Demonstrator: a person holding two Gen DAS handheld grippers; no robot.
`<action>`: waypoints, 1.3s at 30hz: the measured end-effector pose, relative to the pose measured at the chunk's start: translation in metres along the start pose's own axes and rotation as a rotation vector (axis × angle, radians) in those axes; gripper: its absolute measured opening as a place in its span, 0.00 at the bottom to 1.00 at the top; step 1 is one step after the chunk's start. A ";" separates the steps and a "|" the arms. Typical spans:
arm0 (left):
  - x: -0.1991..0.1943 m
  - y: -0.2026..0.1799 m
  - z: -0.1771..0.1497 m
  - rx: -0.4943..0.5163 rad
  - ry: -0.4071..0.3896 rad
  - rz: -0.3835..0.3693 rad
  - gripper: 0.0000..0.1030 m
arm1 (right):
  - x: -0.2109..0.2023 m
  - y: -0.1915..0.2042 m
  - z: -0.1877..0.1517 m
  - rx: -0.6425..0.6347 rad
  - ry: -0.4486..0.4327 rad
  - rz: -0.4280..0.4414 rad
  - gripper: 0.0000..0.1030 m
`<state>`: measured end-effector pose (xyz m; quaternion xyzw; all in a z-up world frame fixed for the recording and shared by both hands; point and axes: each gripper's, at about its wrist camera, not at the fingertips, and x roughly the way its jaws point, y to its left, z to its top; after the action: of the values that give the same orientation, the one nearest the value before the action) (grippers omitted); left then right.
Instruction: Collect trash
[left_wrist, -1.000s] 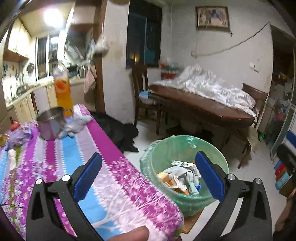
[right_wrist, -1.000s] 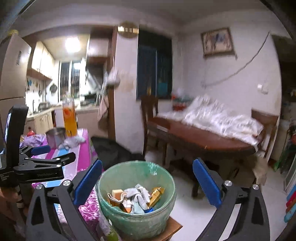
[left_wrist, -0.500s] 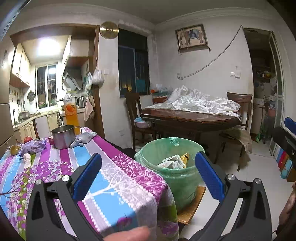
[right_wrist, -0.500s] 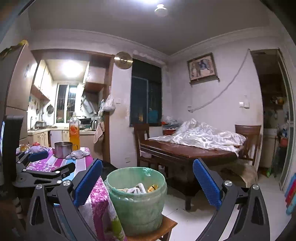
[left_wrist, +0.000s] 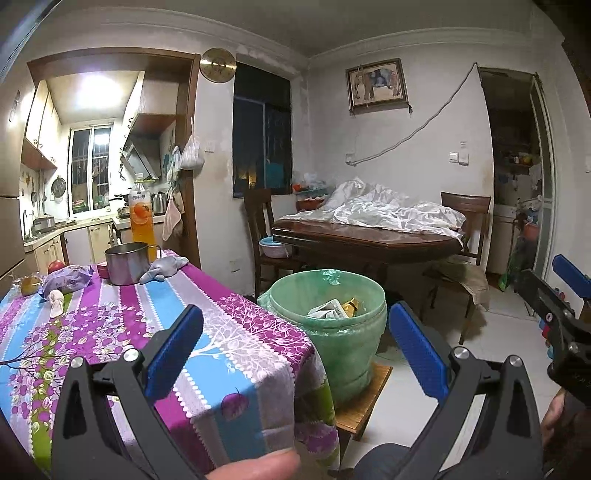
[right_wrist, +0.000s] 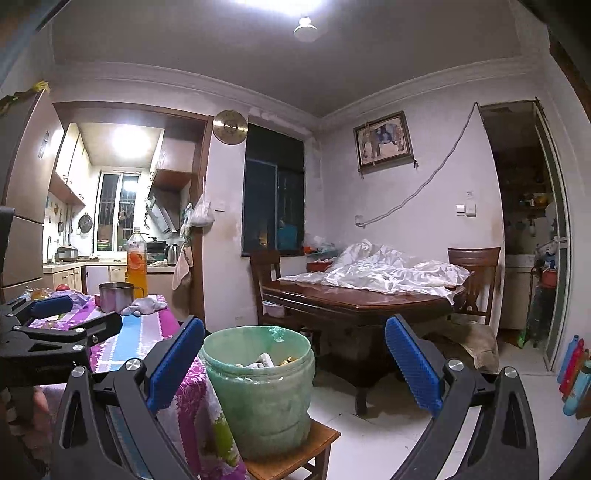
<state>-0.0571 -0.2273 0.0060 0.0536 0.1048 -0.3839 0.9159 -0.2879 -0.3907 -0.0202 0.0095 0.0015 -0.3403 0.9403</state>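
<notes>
Both claws, the left gripper (left_wrist: 295, 354) and right gripper (right_wrist: 293, 360), gape released and empty, the green trash bin (left_wrist: 341, 347) holding wrappers on a wooden stool (left_wrist: 364, 398) at twelve o'clock, the orange drink bottle (left_wrist: 140, 218) at ten, its label unreadable.

**Both tongs wide open, nothing held**

My left tongs (left_wrist: 295, 354) are spread wide, blue pads far apart, nothing between them. A fingertip (left_wrist: 255, 466) of my left hand shows at the near edge, under the frame. My right tongs (right_wrist: 293, 363) are spread just as wide and also carry nothing. From the left camera I see the right tongs at the far right, level and pointing left, with part of my right hand (left_wrist: 554, 417) beneath them. From the right camera the left tongs sit at the left edge, pointing right.
</notes>
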 end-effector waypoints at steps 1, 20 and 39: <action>-0.001 0.000 0.000 0.000 0.000 -0.001 0.95 | 0.007 0.002 0.003 0.001 0.000 -0.001 0.95; -0.001 -0.010 0.002 0.018 0.004 -0.029 0.95 | 0.013 0.003 0.004 0.003 0.001 0.005 0.95; -0.003 -0.011 0.003 0.018 -0.033 -0.004 0.95 | 0.019 0.007 -0.002 0.040 -0.040 -0.032 0.95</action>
<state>-0.0665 -0.2329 0.0099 0.0553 0.0865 -0.3876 0.9161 -0.2684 -0.3975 -0.0226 0.0213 -0.0241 -0.3554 0.9341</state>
